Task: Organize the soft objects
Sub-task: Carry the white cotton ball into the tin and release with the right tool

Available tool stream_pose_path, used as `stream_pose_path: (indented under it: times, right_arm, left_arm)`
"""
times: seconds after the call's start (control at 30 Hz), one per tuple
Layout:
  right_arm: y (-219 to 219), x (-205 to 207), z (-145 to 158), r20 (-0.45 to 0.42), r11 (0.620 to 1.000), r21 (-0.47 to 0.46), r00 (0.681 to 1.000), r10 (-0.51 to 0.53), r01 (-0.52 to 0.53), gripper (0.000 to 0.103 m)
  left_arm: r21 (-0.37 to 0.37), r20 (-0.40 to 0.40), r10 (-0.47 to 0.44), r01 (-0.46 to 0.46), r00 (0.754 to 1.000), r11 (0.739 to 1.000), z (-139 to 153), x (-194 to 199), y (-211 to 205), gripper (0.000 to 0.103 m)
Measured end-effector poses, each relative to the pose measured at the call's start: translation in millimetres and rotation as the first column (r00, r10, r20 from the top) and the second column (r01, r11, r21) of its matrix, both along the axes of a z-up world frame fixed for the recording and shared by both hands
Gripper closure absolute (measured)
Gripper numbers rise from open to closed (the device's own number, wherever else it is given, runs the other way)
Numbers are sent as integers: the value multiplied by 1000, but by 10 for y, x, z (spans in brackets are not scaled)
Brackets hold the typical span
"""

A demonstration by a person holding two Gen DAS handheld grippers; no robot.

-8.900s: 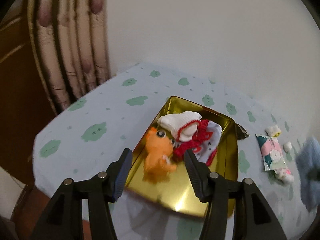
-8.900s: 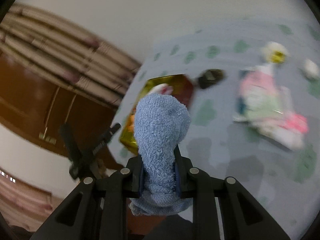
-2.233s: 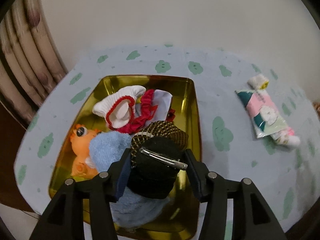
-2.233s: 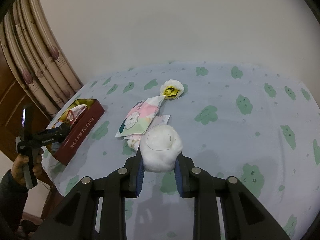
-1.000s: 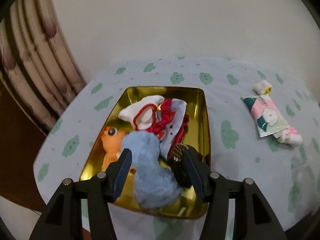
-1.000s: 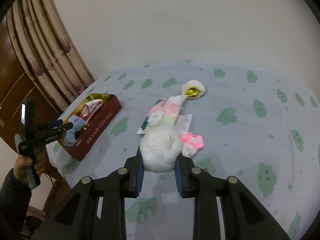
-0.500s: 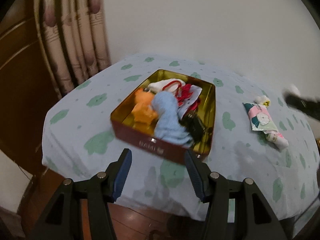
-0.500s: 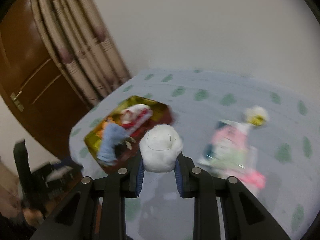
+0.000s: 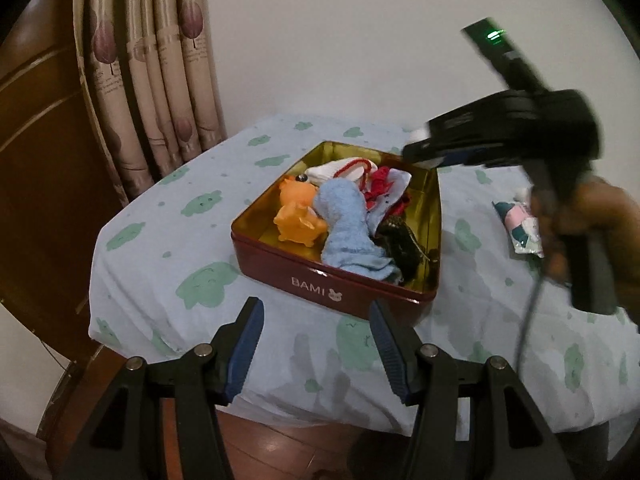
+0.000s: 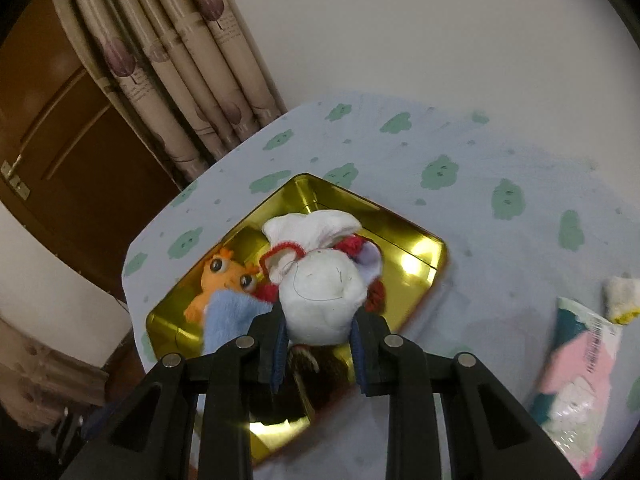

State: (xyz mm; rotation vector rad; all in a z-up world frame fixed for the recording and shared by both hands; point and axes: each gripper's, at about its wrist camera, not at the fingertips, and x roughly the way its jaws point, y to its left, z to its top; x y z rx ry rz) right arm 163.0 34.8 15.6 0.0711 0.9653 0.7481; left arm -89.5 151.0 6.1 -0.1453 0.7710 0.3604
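Swung across from the open tabletop, the right gripper point(image 10: 318, 344) now hangs over the tin point(image 10: 424, 248), its fingers point(image 10: 278, 344) clamped on the white plush point(image 10: 322, 304) above the orange toy point(image 10: 218, 280) and blue towel point(image 10: 228, 316). Pulled back off the tin's near side, the left gripper point(image 9: 316, 336) is spread wide and empty, over the tabletop point(image 9: 160, 240) edge

From my left wrist camera I could read one word only: "BAMI" point(image 9: 307, 282), in pale letters with a small rabbit mark beside it, on the dark red outer wall of the tin point(image 9: 280, 268) just ahead of my open left gripper point(image 9: 316, 344). The print on the curtain point(image 9: 108, 80) was too small for me to read.
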Motion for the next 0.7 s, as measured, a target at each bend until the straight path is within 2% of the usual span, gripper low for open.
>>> stream_pose_path:
  times: [0.3,0.43,0.5,0.57,0.7]
  right_arm:
    - [317,327,-355,-46,997,-75,999,-20,16,78]
    - [390,357,-466,-38,992,-122,999,-22,17,73]
    - [417,330,-439,-8,990,-136,1000,-27,26,63]
    - [402,285,-380,29,987,-149,998,-50,54,31]
    - [217,155,-142,116,991,-64,987,-108,116,29]
  left_arm:
    - [-27,6,-28,28,1000,999,-13,28,24,47]
    - [-30,14,-38,39,999,999,-12,35,27,47]
    - [-23,0,-46,46,999,999,-30,50,12,47]
    - [-18,-3,-54,54,999,998,-41,58,-6,47]
    - [-19,-15,-68,68,998,998,-67,67,-32,47]
